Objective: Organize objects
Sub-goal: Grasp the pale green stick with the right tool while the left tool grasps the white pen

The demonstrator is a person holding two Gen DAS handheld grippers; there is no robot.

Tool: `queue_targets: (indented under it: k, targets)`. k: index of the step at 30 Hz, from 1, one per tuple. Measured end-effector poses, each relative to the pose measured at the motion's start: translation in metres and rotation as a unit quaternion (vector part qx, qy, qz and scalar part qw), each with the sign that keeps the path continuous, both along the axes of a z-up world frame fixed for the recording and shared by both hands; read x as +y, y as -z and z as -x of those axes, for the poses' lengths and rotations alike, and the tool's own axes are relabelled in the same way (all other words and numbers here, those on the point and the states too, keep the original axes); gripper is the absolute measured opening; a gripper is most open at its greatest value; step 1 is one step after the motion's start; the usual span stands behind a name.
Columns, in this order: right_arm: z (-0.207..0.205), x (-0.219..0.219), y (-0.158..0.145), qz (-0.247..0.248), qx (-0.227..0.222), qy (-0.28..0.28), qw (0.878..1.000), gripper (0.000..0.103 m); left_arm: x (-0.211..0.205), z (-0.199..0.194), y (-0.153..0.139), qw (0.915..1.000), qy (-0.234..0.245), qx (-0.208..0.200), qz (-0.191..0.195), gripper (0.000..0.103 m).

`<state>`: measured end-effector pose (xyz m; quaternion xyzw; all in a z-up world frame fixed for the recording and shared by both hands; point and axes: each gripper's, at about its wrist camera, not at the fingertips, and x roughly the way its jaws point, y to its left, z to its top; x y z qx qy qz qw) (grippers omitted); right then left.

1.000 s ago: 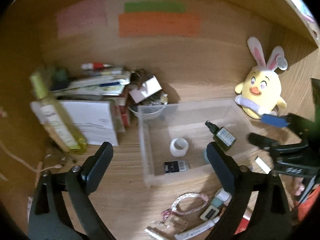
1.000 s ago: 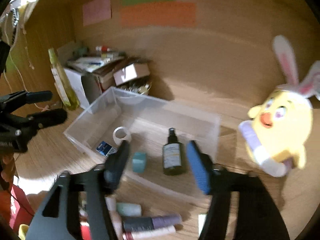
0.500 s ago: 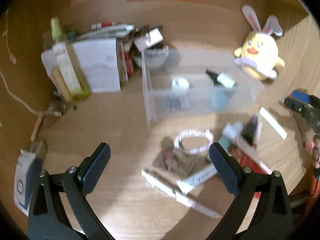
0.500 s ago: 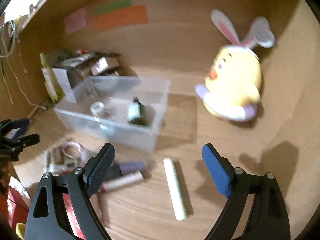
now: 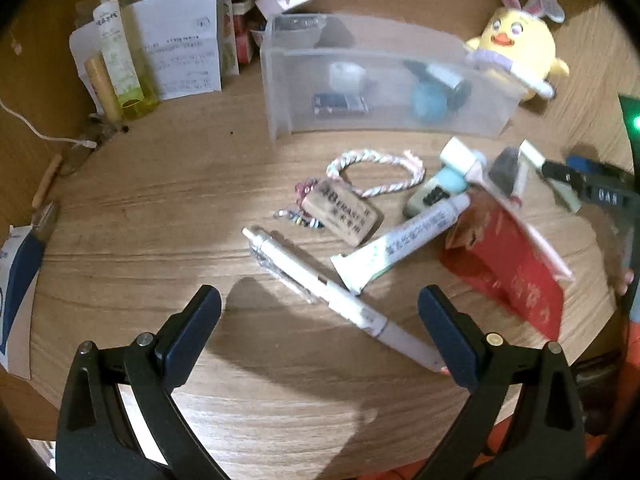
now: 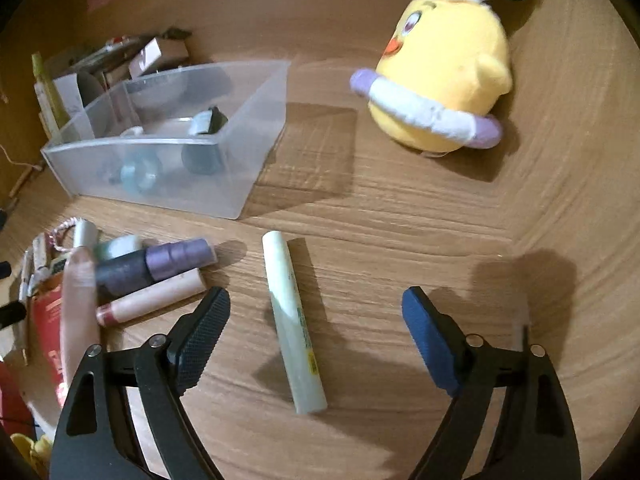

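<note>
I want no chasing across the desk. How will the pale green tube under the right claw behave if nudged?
The pale green tube looks round and smooth, lying flat on the bare wooden desk, so a sideways nudge would probably roll it. It seems slim and light, likely stiff. The right claw is open, straddling it.

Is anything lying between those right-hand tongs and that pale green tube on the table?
Nothing visible does. The right tongs stand open with the pale green tube lying alone on bare wood between the two fingers. The purple and pink tubes lie off to the left, clear of the gap.
</note>
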<state>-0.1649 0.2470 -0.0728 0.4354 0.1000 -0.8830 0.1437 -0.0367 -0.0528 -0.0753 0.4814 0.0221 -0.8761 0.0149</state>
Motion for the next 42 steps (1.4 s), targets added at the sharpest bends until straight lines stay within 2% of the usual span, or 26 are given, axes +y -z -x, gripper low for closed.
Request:
queue_targets:
  k: [2,6,8,14,20,22,31,35,42]
  targets:
    - [0.007,-0.003,0.006,-0.002,-0.012,-0.003,1.000,0.068,-0.002,0.000,0.003,1.0000,0.000,-0.003,0.005,0.100]
    - [0.013,-0.003,0.012,0.009,-0.027,-0.008,1.000,0.055,-0.014,-0.004,0.004,0.9999,-0.011,-0.005,-0.008,0.100]
    - [0.012,-0.002,0.011,0.007,-0.022,-0.006,1.000,0.040,-0.020,-0.007,0.004,0.9998,-0.016,-0.001,-0.008,0.097]
    - [0.008,0.004,0.009,0.019,-0.018,0.001,1.000,0.020,-0.030,-0.014,0.000,0.9999,-0.015,0.006,-0.003,0.074]
    - [-0.002,0.007,0.007,0.032,-0.020,-0.004,0.999,0.014,-0.036,-0.008,-0.001,0.9997,-0.018,0.013,0.003,0.059]
    - [-0.008,0.006,0.007,0.033,-0.020,-0.008,0.999,0.014,-0.040,-0.007,-0.002,0.9997,-0.016,0.017,0.005,0.047]
    - [-0.030,0.002,0.005,0.046,-0.010,-0.023,0.999,0.014,-0.052,-0.001,-0.002,0.9995,-0.020,0.024,0.008,0.013]
    - [-0.036,0.002,0.000,0.056,-0.002,-0.025,0.998,0.014,-0.058,-0.001,-0.011,0.9989,-0.026,0.038,0.003,0.013]
    - [-0.037,-0.003,-0.027,0.094,0.031,-0.031,0.995,0.014,-0.058,0.001,-0.049,0.9951,-0.031,0.094,0.006,0.013]
